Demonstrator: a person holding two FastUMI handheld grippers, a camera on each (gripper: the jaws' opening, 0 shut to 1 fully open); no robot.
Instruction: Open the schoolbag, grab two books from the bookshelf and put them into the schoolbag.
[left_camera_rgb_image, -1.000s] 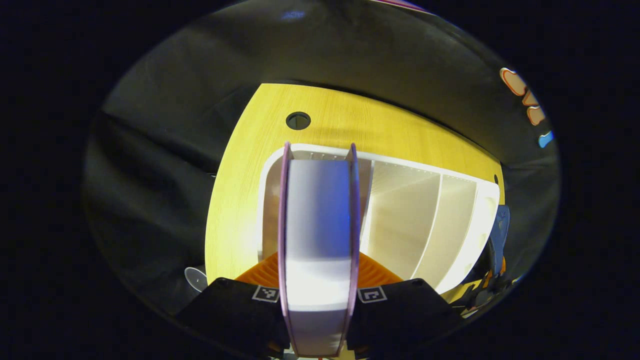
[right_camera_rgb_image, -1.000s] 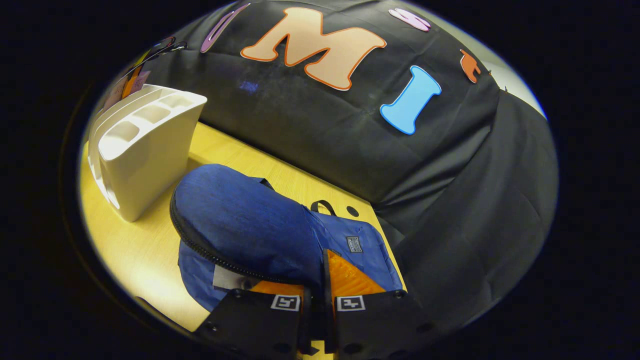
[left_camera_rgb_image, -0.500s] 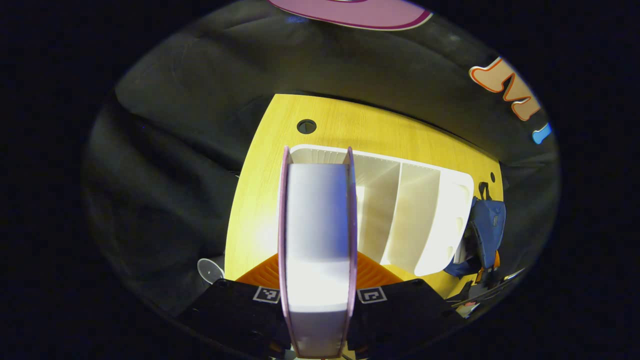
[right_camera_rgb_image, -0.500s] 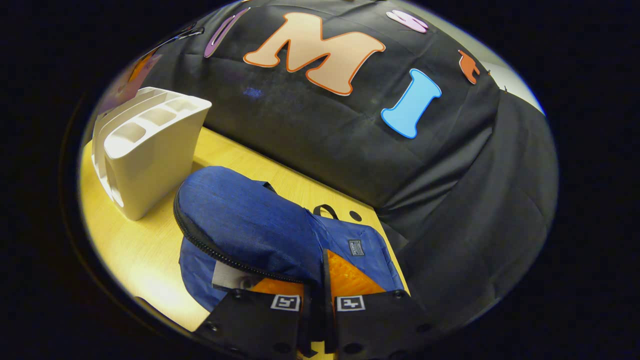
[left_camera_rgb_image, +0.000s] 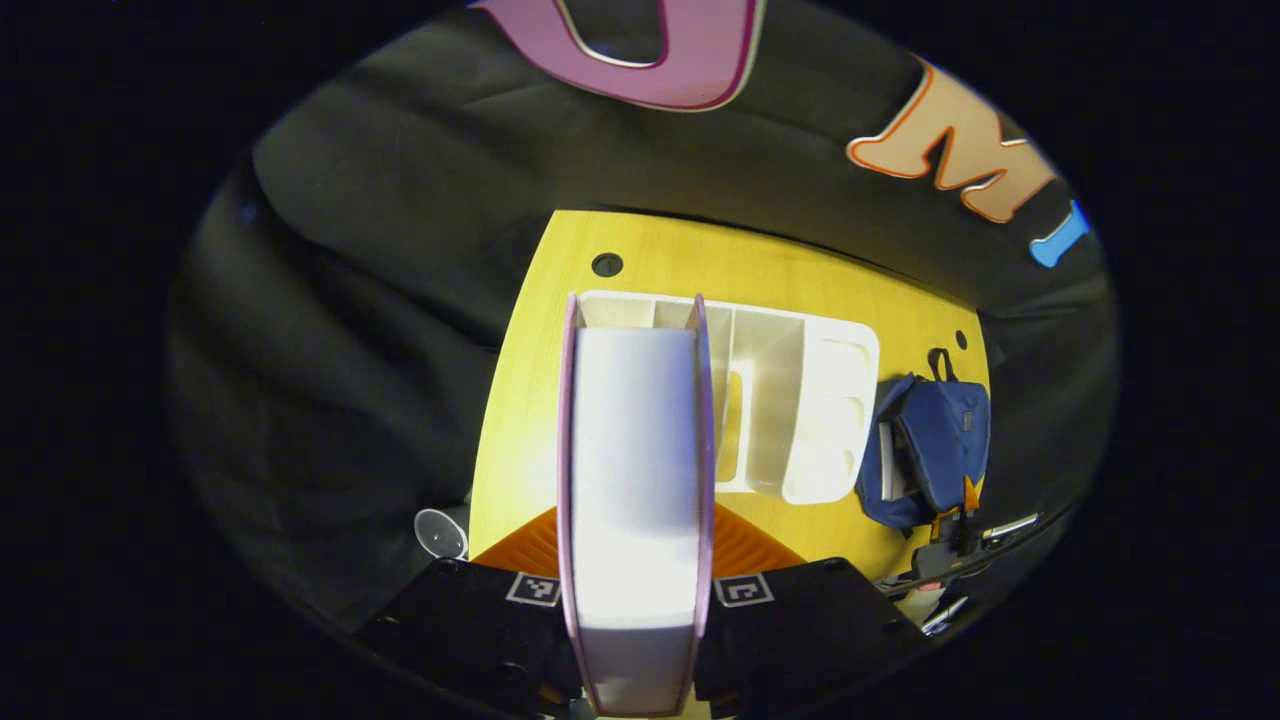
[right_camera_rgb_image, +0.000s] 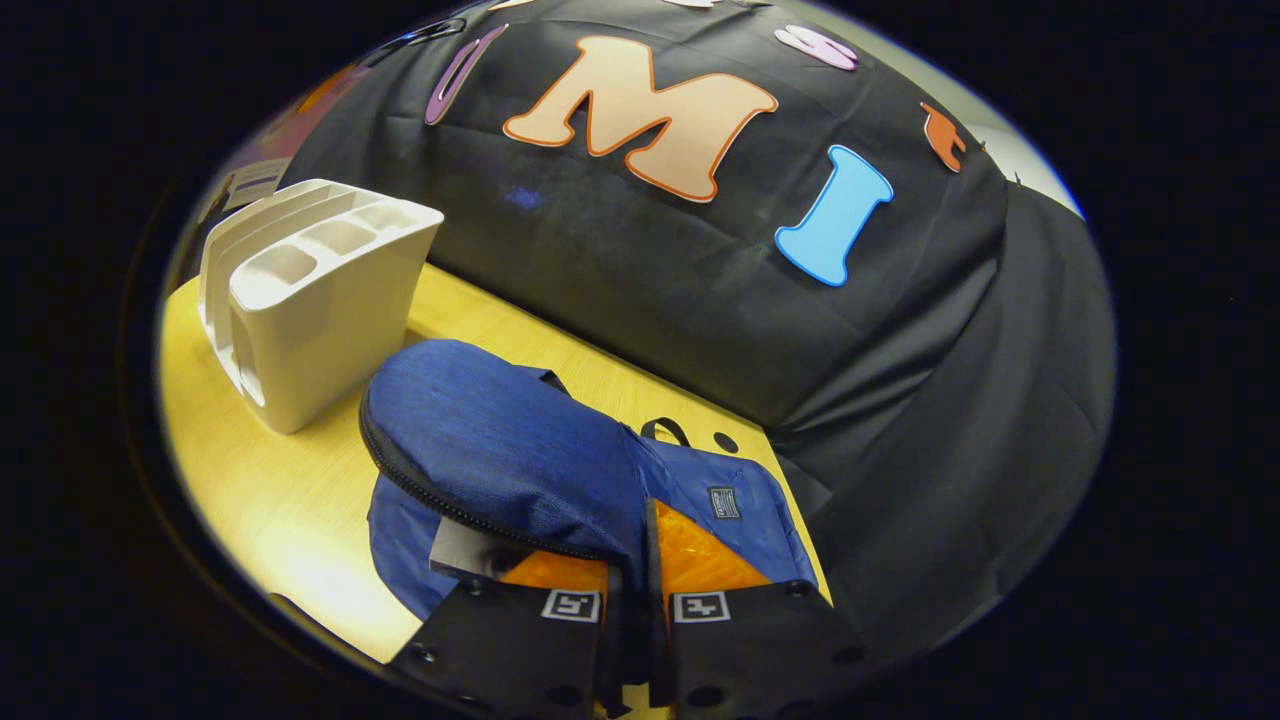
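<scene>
In the left gripper view, my left gripper (left_camera_rgb_image: 636, 590) is shut on a thick book (left_camera_rgb_image: 636, 470) with purple covers and white page edges, held high over the white bookshelf (left_camera_rgb_image: 790, 400) on the yellow table. The blue schoolbag (left_camera_rgb_image: 935, 450) lies to the right of the shelf, with the other gripper at its near edge. In the right gripper view, my right gripper (right_camera_rgb_image: 632, 600) is shut on the schoolbag's blue flap (right_camera_rgb_image: 500, 455) and holds it lifted, its zipper edge open. A grey book edge (right_camera_rgb_image: 465, 550) shows inside the bag. The bookshelf (right_camera_rgb_image: 315, 300) stands to the left.
The yellow table (right_camera_rgb_image: 290, 490) has small cable holes (left_camera_rgb_image: 606, 265) near the back edge. Black cloth walls surround it. A small clear round thing (left_camera_rgb_image: 440, 532) shows off the table's left side.
The left gripper has lifted the book up and back from the bookshelf, which now looks smaller and farther away. The right gripper keeps holding the flap, almost unmoved.
</scene>
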